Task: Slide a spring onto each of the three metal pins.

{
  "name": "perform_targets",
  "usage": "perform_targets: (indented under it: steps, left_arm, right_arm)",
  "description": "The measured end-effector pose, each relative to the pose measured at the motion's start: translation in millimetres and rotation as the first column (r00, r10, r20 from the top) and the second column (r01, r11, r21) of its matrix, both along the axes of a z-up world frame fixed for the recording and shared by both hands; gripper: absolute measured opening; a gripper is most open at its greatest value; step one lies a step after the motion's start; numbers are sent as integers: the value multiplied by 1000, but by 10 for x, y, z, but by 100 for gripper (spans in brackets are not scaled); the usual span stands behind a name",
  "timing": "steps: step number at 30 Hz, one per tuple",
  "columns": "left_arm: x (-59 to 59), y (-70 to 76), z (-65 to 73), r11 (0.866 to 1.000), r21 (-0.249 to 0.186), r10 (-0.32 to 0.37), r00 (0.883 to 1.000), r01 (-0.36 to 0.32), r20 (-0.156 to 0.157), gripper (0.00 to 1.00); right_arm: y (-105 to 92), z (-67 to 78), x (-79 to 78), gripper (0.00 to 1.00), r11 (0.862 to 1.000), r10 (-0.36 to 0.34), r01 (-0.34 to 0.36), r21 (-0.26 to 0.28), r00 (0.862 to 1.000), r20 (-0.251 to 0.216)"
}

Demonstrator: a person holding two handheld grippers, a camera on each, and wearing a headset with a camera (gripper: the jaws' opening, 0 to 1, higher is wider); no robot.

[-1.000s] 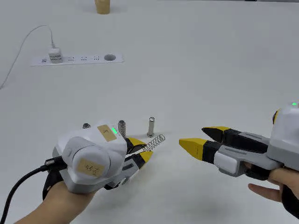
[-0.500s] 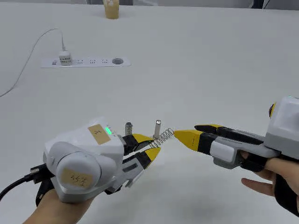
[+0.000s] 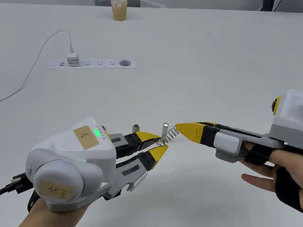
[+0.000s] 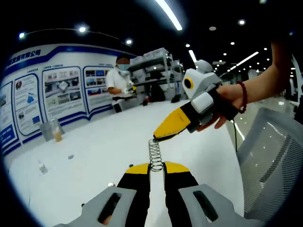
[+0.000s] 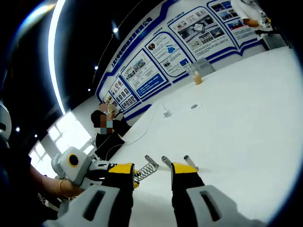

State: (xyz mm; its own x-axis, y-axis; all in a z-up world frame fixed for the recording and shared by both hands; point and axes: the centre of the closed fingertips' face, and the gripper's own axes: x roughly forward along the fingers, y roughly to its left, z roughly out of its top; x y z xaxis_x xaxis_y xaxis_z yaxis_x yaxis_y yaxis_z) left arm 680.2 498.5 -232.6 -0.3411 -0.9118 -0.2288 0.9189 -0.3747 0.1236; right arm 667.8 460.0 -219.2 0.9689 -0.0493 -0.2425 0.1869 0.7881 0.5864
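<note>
Left gripper [image 3: 158, 143]: It was closed tight on one end of a spring [image 4: 155, 152]. The spring was held this way so that it was lifted off the table [image 3: 213, 71] and its other end was left free.

Spring: It was held in the air, sticking out past the yellow tips toward the right gripper [image 3: 187, 128]. It was placed right beside the top of the bare pin [image 3: 165, 128], most likely so it could be lined up with it.

Right gripper: Its jaws were held apart, with nothing gripped. One yellow tip was set against the free end of the spring, most likely so the wobbly end could be steered.

Bare pin: It was stood straight up on the table, so a spring could be slid down over its top. No spring was seen on it yet.

Second pin [image 3: 136, 127]: It was found just to the left, and a spring seemed to be on it already.

Third pin: It could not be made out.

Farther away: A power strip [image 3: 92, 63] and a cup [image 3: 119, 8] were set well apart from the work.
</note>
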Motion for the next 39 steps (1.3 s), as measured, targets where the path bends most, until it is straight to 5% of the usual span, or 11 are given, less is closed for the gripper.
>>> perform_targets:
  steps: [6,27,34,36,39]
  left_arm:
    - [1,17,53,999,-32,-4,1000,3,-26,10]
    - [-54,62,194,996,-91,-31,997,25,-71,10]
    - [-54,68,184,997,-69,-24,996,18,-88,10]
    - [-50,65,172,999,-46,-10,992,4,-124,11]
    - [-46,58,143,1000,-26,-2,992,-2,-122,11]
  right_arm:
    - [51,43,36,28,996,4,-7,87,999,38]
    - [183,136,120,14,966,24,-53,252,993,115]
    - [205,167,122,13,975,37,-66,214,990,137]
    - [209,165,128,13,980,40,-64,188,991,129]
    - [223,165,138,12,988,52,-69,141,991,121]
